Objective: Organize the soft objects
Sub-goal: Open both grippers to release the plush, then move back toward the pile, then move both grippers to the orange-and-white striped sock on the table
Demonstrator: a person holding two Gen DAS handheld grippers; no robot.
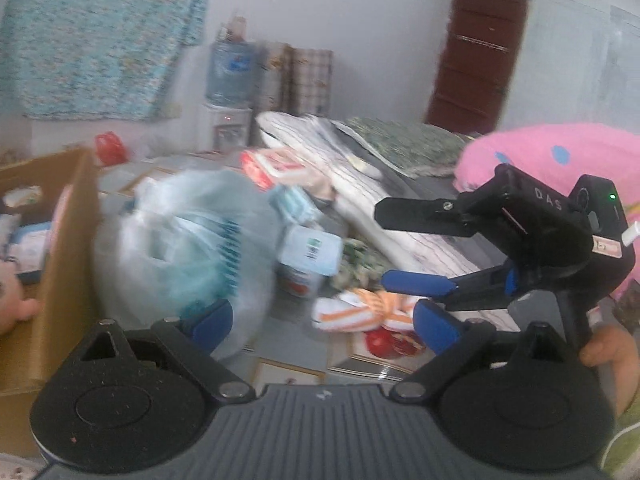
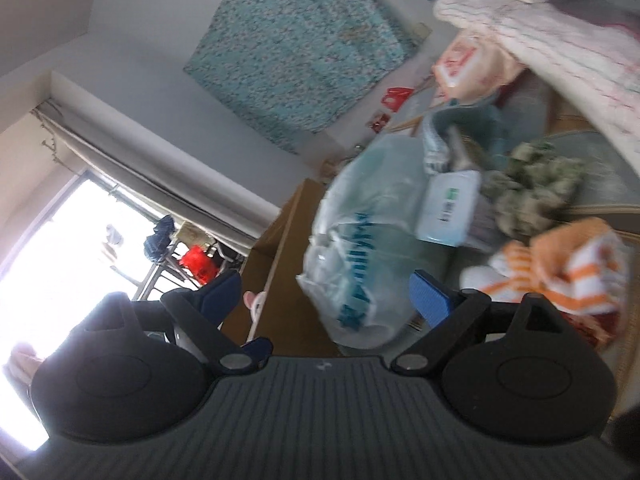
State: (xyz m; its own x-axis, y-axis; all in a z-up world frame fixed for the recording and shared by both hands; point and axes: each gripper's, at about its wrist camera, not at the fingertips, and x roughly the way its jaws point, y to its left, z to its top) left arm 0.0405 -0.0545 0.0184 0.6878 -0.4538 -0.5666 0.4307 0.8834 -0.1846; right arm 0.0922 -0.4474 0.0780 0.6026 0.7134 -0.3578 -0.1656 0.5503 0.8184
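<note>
- The left gripper point(image 1: 324, 320) is held with jaws wide apart, nothing between them
- The right gripper point(image 2: 328, 296) is also spread, empty
- The plastic bag point(image 1: 180, 248) is seen on the floor, just beside the cardboard box point(image 1: 68, 248)
- The striped orange cloth point(image 1: 360, 312) lies near the bag

Glossy plastic bag point(image 1: 180, 240), matt cardboard box point(image 1: 68, 248)

White walls point(image 1: 360, 20), teal floral cloth point(image 1: 100, 40) hung on left one. Dark red-brown door point(image 1: 476, 68) at back right. Water dispenser point(image 1: 230, 92) against far wall, checkered cover point(image 1: 308, 80) beside. Pale tiled floor point(image 1: 296, 344). Bright overexposed window point(image 2: 60, 256), curtain rod point(image 2: 92, 140) above.
</note>
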